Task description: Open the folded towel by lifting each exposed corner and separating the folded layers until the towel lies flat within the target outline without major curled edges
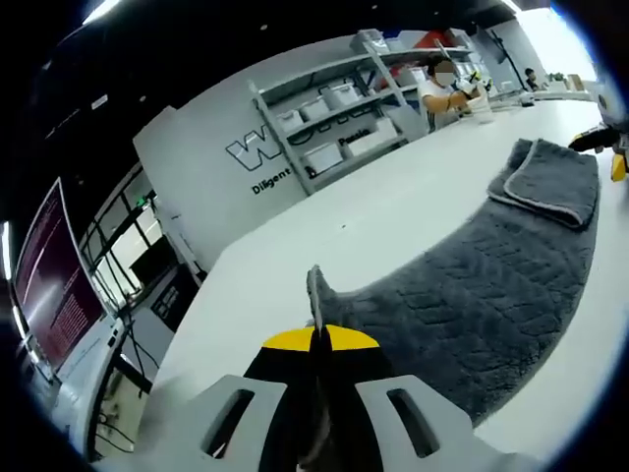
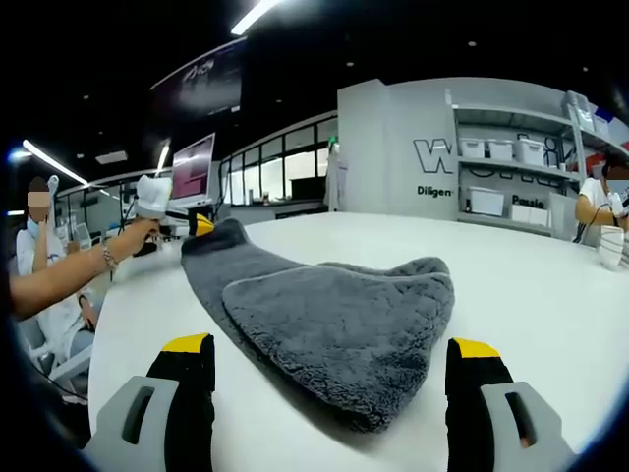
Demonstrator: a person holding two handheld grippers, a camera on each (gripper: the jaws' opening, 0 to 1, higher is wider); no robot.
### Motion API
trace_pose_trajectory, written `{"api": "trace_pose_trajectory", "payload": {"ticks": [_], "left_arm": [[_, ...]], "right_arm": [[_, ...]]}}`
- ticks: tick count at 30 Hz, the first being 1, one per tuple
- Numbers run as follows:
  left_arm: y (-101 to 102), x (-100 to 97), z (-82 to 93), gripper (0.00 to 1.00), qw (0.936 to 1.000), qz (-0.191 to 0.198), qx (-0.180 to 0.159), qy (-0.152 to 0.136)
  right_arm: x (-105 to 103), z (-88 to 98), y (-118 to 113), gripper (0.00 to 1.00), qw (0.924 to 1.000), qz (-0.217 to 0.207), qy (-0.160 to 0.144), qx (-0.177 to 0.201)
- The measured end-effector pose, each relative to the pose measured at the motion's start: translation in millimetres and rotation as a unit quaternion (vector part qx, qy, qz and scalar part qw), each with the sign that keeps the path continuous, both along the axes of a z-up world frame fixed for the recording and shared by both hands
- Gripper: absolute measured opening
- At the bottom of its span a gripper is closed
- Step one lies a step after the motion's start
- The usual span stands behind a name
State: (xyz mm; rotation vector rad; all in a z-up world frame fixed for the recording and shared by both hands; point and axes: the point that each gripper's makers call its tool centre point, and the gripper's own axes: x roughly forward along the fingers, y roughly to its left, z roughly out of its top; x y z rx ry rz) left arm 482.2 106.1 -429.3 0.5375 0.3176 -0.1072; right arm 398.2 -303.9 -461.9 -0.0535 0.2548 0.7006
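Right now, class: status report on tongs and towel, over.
Left tongs shut on towel corner. Right tongs open, facing the folded end. One fold remains. Nothing in the way.

Towel (image 2: 324, 320) on table (image 2: 531, 285), shelves (image 2: 511, 177) behind

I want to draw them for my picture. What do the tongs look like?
Each pair of tongs has two light grey arms with a long slot cut in each, black fingers and bright yellow tips. You see this on the left tongs and on the right tongs. The hand holding the left tongs has a bracelet or watch at the wrist.
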Motion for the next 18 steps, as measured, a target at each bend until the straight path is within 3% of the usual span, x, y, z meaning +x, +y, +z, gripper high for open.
{"api": "trace_pose_trajectory", "payload": {"ticks": [6, 14, 18], "left_arm": [[15.9, 5.5, -12.4, 0.02, 0.9995, 0.026, -0.007, 0.015], [42.2, 8.2, -44.9, 0.02, 0.9964, 0.062, 0.014, 0.057], [48.5, 8.0, -52.6, 0.02, 0.9958, 0.068, -0.011, 0.06]], "right_arm": [[0.5, -1.3, 1.8, 0.99, 0.9999, 0.004, -0.001, -0.011], [-3.8, -1.6, 2.7, 0.99, 1.0, 0.004, 0.0, -0.006], [-5.9, -6.3, 7.1, 0.99, 0.9997, 0.007, 0.003, -0.021]]}}
